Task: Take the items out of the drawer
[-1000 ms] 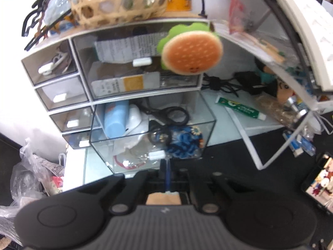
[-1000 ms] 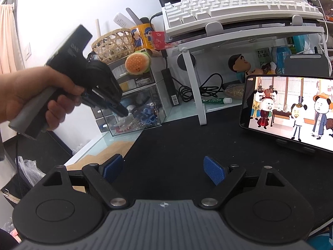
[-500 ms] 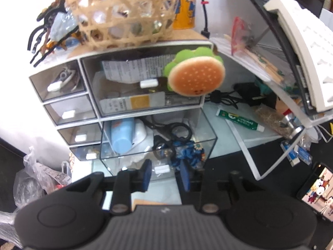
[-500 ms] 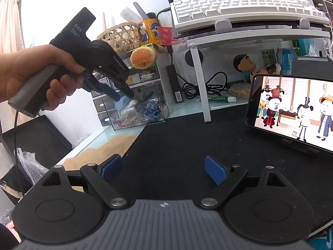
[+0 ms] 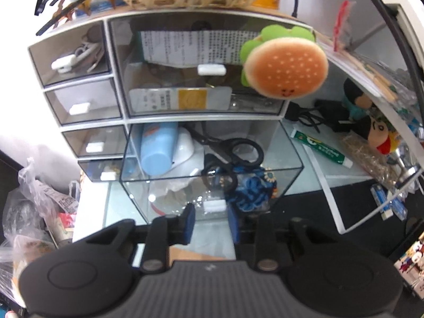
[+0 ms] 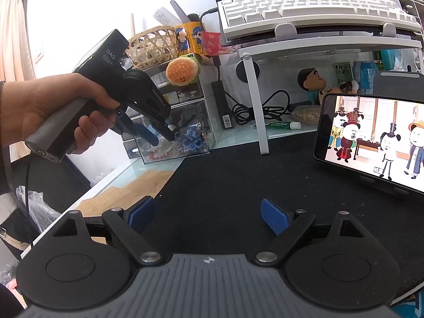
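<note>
Left wrist view: left gripper (image 5: 210, 221) parted since a second ago, jaws now flanking, not pinching, white handle (image 5: 215, 206) of pulled-out clear drawer (image 5: 287, 177). Inside drawer: scissors (image 5: 233, 156), blue bottle (image 5: 156, 148), blue scrunchie (image 5: 250, 190). Right gripper (image 6: 208, 214) spread wide, empty, over bare black counter (image 6: 228, 169).

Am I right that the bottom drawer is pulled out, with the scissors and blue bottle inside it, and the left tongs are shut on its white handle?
Not quite: the left tongs are open, their pads either side of the handle without gripping it, as the left wrist view shows. The rest holds: the drawer is pulled out, with the scissors and blue bottle inside.
</note>
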A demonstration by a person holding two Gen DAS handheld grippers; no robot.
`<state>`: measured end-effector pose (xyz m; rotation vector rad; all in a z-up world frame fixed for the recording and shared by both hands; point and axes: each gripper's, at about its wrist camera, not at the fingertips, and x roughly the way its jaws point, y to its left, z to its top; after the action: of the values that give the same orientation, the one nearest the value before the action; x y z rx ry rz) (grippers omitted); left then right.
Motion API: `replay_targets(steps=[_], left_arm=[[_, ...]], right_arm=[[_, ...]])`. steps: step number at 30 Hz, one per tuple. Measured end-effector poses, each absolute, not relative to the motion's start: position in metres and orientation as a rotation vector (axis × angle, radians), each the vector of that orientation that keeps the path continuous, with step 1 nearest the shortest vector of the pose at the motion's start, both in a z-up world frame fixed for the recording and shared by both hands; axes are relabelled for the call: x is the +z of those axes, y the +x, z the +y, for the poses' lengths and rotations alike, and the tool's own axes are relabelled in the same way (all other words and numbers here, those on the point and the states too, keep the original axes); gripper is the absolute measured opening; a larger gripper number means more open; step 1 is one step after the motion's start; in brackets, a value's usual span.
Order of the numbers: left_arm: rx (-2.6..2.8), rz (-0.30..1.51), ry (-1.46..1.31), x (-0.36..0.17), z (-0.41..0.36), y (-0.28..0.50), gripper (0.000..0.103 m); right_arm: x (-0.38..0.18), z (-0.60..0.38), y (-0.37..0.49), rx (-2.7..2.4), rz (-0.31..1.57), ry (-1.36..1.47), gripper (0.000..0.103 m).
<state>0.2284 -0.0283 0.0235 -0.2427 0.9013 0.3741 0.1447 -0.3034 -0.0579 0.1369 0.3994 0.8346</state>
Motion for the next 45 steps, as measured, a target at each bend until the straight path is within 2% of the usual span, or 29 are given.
replay_targets(steps=[4,8,45], left_arm=[[0.364,0.898,-0.283,0.023,-0.025,0.227,0.020],[0.368,0.899,-0.240,0.022,-0.030,0.228,0.019],[0.306,0.904,-0.190,0.022,-0.044,0.192,0.018]], right_arm=[[-0.059,-0.303,0.145,0.837,0.402,0.136,0.091],[-0.059,-0.302,0.144,0.841,0.402,0.131,0.091],[-0.057,-0.301,0.144,0.847,0.397,0.119,0.091]])
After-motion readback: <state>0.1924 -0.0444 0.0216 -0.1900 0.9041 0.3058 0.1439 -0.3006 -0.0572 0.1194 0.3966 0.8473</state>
